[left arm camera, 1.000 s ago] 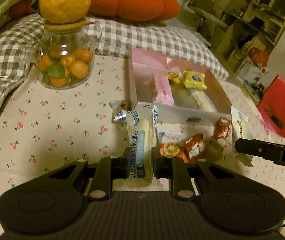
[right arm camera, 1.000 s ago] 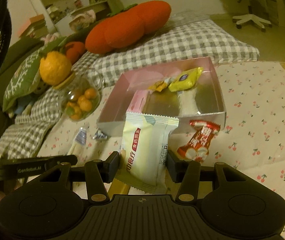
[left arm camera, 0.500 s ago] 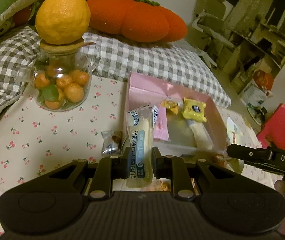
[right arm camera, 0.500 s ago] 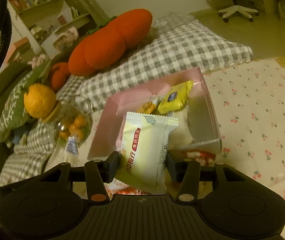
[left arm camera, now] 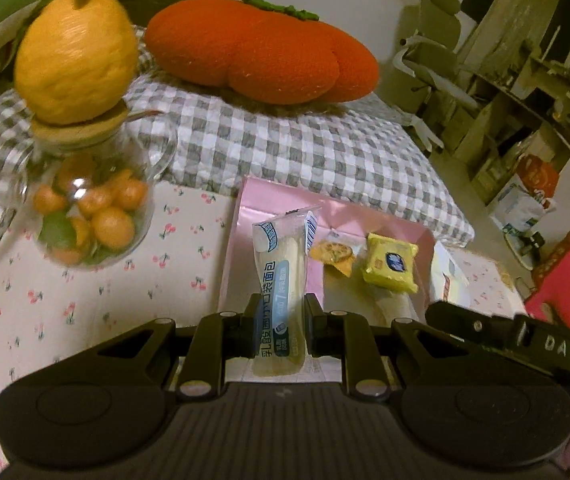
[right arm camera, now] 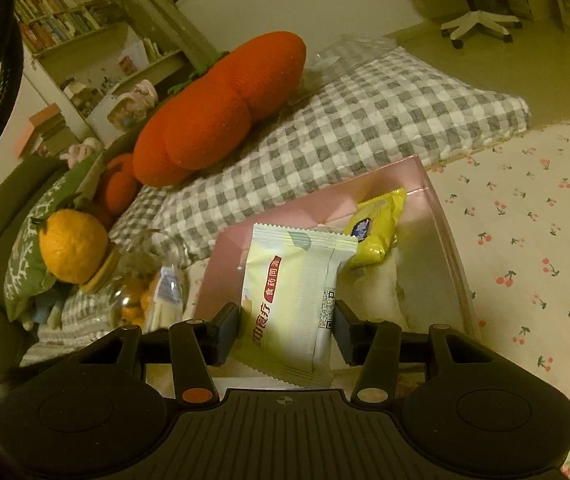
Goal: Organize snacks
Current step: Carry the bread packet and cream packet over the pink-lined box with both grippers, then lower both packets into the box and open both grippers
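Cherry-print cloth (left arm camera: 85, 288) holds a pink box (left arm camera: 245, 216) at twelve o'clock of both grippers. Left gripper (left arm camera: 279, 326) clamps a long blue-white bread pouch (left arm camera: 281, 280); right gripper (right arm camera: 287, 326) clamps a pale green packet (right arm camera: 297, 300), both held upright over the box.

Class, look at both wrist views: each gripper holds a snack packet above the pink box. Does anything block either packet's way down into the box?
Nothing visible blocks either. The left gripper holds a long blue-and-white bread packet; the right gripper holds a pale green packet. The open pink box holds a yellow packet and a small orange snack, with bare floor left.
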A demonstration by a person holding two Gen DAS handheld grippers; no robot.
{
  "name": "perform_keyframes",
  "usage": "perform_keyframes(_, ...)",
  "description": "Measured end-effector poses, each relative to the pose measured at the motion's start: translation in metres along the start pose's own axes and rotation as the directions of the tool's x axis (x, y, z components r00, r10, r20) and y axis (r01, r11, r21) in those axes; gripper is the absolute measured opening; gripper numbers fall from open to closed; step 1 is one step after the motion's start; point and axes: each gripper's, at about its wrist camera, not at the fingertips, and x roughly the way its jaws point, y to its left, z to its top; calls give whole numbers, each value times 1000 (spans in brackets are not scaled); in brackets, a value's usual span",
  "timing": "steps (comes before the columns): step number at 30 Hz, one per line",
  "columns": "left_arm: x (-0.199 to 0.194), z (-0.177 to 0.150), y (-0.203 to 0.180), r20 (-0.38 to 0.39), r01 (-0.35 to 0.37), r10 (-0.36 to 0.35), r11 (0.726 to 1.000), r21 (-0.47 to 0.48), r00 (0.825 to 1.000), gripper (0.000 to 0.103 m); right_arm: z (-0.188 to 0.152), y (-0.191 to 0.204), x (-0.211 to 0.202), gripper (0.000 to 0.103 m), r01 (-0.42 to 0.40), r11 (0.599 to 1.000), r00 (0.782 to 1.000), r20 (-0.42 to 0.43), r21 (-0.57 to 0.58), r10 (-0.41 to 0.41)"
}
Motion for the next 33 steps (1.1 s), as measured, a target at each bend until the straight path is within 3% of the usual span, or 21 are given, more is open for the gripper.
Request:
perform_keyframes(17, 71, 25, -13, -14, -87, 89, 990, 113, 996, 18, -2, -19, 30, 49, 32, 999, 998, -54, 32, -30)
perform_keyframes(26, 87, 24, -24, -13, -118, 123, 977, 175, 992, 20, -1, -20, 31, 53, 40, 999, 998, -54, 27, -39)
perform_keyframes(27, 87, 24, -25, -7, -120, 123, 977, 177, 992, 21, 0, -20, 31, 53, 39, 999, 998, -56, 28, -37)
perform_keyframes(29, 86, 24, -27, 15, -135, 134, 975, 175, 991, 38, 0, -21, 30, 60, 40, 999, 998, -56, 34, -38)
perform_keyframes(31, 82, 24, -27, 24, -123, 121, 977, 176, 992, 45, 0, -22, 28, 68, 42, 998, 998, -47, 37, -40)
perform_keyframes(33, 80, 24, -28, 24, -118, 115, 976, 181, 993, 49, 1, -22, 26, 68, 42, 998, 998, -45, 36, -40)
